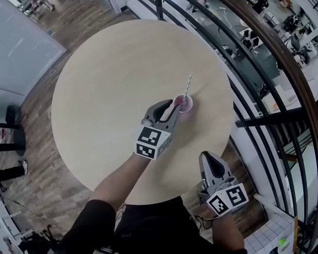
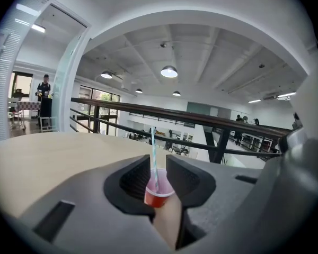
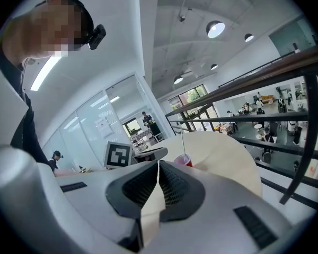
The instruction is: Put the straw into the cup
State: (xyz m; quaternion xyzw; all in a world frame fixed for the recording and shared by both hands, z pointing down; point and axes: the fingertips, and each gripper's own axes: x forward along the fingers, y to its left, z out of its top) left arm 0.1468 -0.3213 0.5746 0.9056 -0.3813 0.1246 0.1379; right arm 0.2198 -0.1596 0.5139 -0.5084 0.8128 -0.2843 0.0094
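A small red cup (image 1: 184, 104) stands right of the middle of the round wooden table (image 1: 111, 89). A striped straw (image 1: 188, 84) stands in it and leans away from me. My left gripper (image 1: 175, 109) reaches the cup from the near left. In the left gripper view the cup (image 2: 159, 193) sits between the pads (image 2: 135, 179), which close against its sides, and the straw (image 2: 153, 157) rises through the gap of my left gripper (image 2: 158, 162). My right gripper (image 1: 206, 157) hangs off the table's near right edge, shut and empty. From it (image 3: 158, 164) I see the cup (image 3: 183, 161) ahead.
A black metal railing (image 1: 265, 120) curves round the table's far and right sides, with a drop to a lower floor behind it. A glass wall (image 1: 16, 41) stands to the left. My legs are at the table's near edge.
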